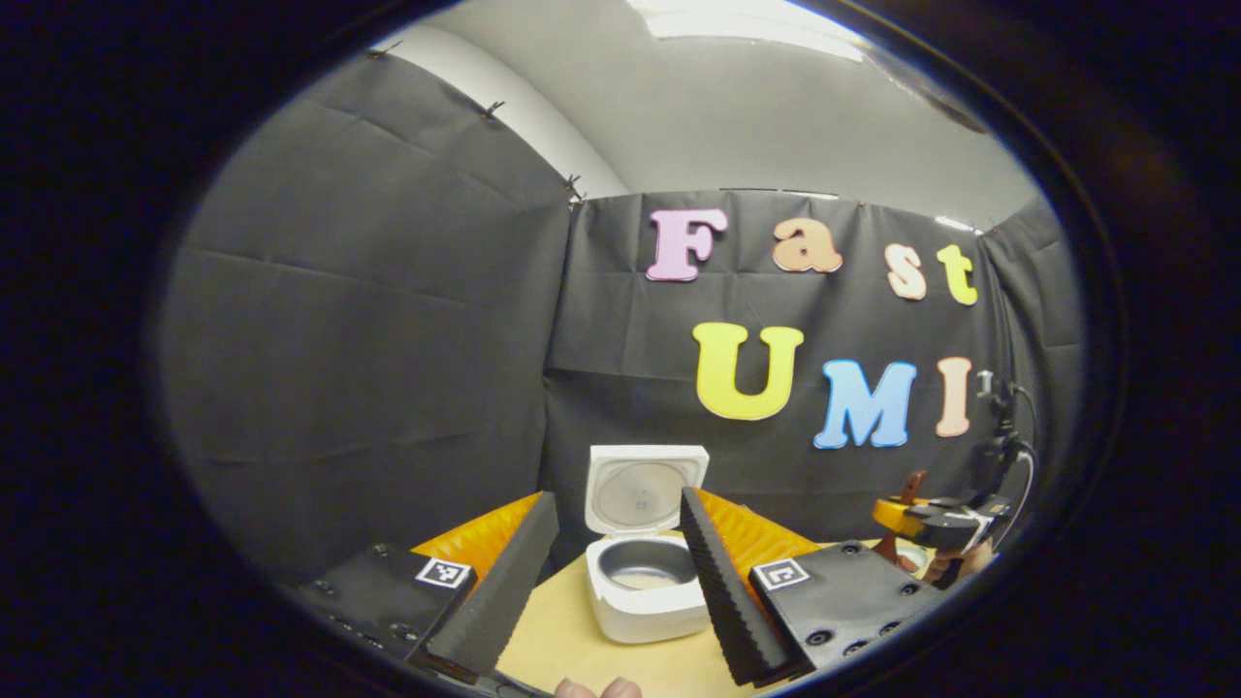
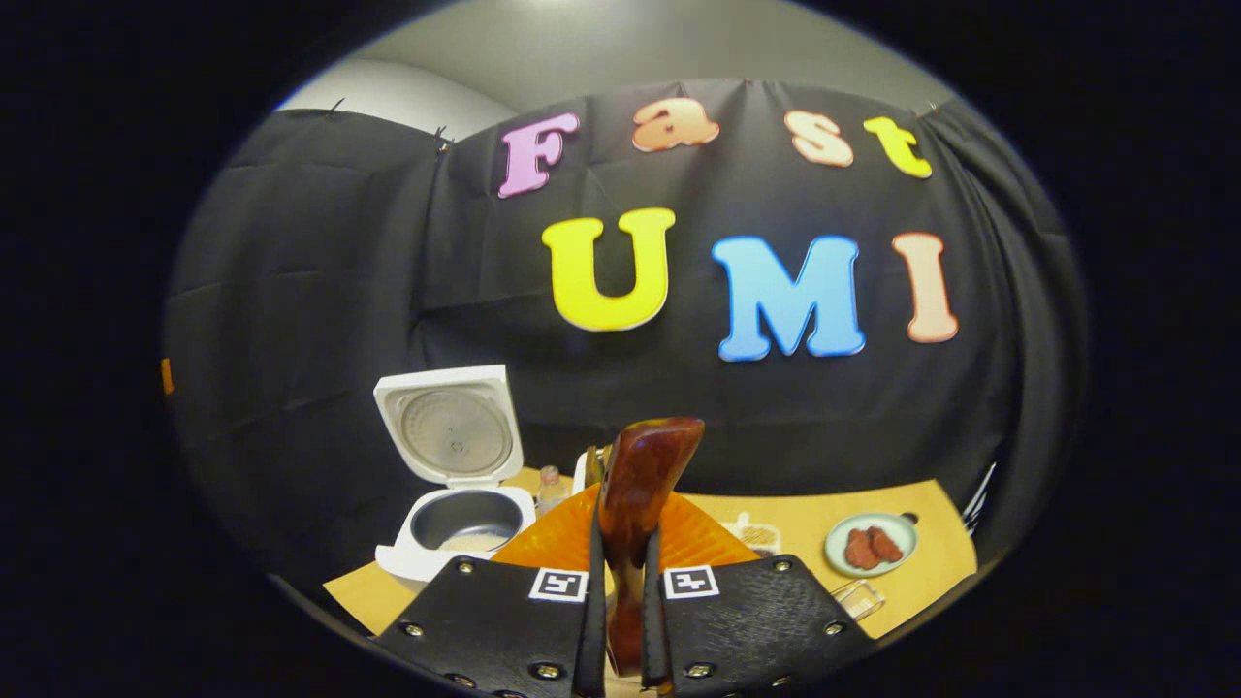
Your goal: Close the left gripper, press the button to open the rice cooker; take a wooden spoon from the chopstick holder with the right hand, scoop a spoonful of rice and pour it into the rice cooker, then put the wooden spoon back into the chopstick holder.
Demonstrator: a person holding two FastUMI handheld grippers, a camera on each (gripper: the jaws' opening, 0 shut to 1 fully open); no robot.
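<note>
A: In the left gripper view, going left to right: the left gripper [image 1: 611,582] hangs above the wooden table [image 1: 572,650], its two fingers [image 1: 504,586] spread wide apart with nothing between them. Framed in the gap, at about 6 o'clock in the view, stands the white rice cooker [image 1: 645,606], its lid [image 1: 645,490] raised upright behind the pot.

B: And inside the pot?

A: A pale layer lies at the bottom of the dark inner bowl; it looks like rice, though the grains are too small to tell. Farther right, at about 4 o'clock, the right gripper [image 1: 936,523] shows at the table's far edge, with a dark wooden tip standing up from it.

B: The right gripper view, same order?

A: At 7 o'clock, the rice cooker [image 2: 456,543] again, lid [image 2: 454,427] open and tilted back, the pale layer showing in the bowl. Just right of it, a small bottle [image 2: 550,488] stands on the table [image 2: 805,528]. At 6 o'clock, the right gripper [image 2: 622,620] is clamped on the wooden spoon [image 2: 642,485]: both fingers [image 2: 591,620] press its handle from either side, and the glossy reddish-brown spoon rises upright between them.

B: Is there rice on the spoon?

A: That cannot be told from this angle. Behind the spoon, something white and upright peeks out, mostly hidden. At 4 o'clock, a pale green plate [image 2: 871,545] holds reddish-brown pieces of food, and a small clear container [image 2: 857,599] lies near the table's front edge.
</note>
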